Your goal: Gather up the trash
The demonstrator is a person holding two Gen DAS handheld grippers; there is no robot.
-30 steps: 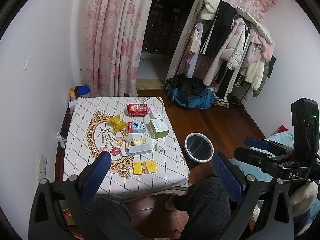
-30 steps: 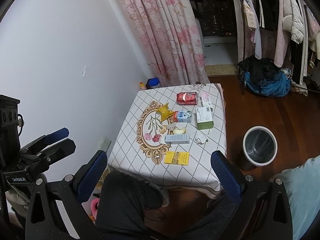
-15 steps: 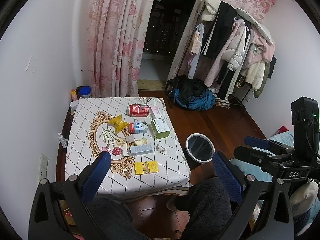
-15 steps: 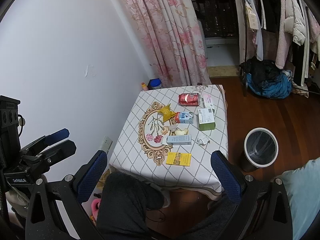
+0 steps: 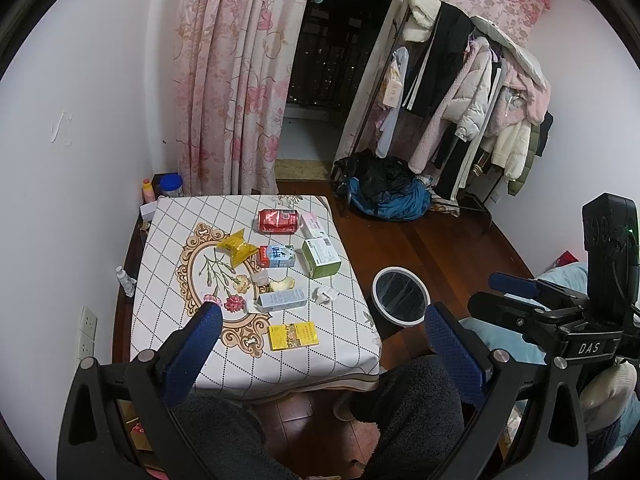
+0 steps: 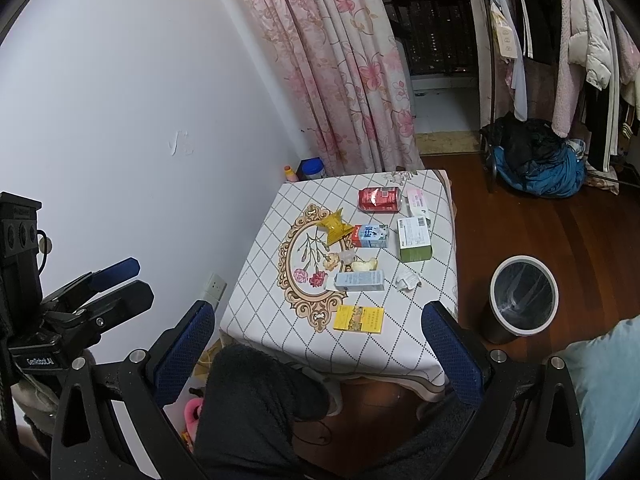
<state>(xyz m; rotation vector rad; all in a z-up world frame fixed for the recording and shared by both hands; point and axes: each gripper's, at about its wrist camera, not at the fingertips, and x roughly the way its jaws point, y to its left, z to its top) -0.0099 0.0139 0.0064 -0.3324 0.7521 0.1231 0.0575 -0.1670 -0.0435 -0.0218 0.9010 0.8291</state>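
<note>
glossy wooden floor (image 5: 440,248), crumpled paper scrap (image 5: 325,294), cloth table cover (image 5: 180,216)

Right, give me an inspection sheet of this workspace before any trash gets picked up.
Surface: table under a diamond-check cloth with a floral medallion.
Job's things: red can lying on its side, yellow wrapper, milk carton, green box, pink box, pale blue box, crumpled paper, yellow flat box; bin on the floor beside the table, lined.
Clutter: small scraps mid-table.
Grippers: left gripper and right gripper both held back from the table, jaws wide, nothing held.
Cables: nothing seen.
Surroundings: floral curtain, clothes rack, wall sockets.
</note>
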